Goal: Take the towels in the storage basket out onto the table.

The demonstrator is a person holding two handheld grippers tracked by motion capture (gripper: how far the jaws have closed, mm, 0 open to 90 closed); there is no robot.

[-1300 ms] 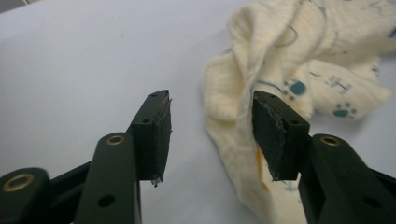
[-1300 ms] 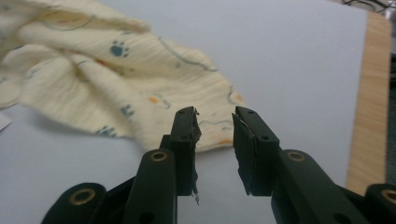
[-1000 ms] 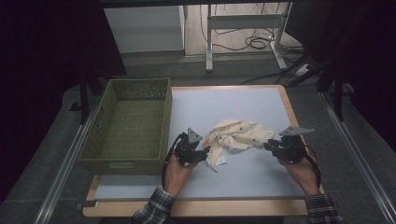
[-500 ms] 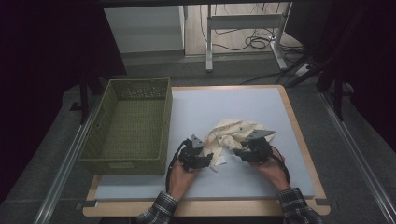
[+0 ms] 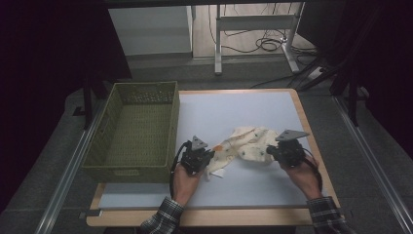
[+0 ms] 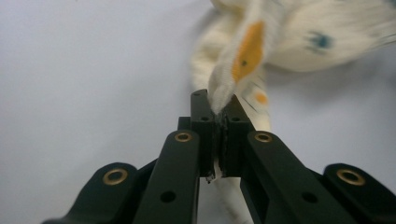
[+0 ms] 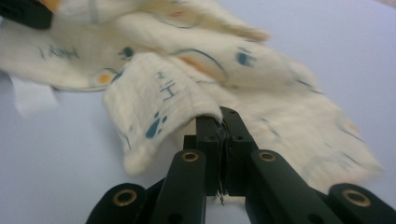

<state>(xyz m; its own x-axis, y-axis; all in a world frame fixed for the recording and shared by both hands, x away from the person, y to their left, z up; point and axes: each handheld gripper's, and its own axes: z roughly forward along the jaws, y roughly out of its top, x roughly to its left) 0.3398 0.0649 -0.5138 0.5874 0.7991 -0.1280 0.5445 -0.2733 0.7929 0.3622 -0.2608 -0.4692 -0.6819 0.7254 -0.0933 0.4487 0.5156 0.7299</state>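
On the white table (image 5: 234,112), right of the green basket (image 5: 134,134), lies a cream printed cloth (image 5: 248,144). Left gripper (image 6: 218,109) and right gripper (image 7: 219,120) have just closed, each pinching an edge fold. Likely light, limp, drapey; opposite edges look the best hold for spreading.
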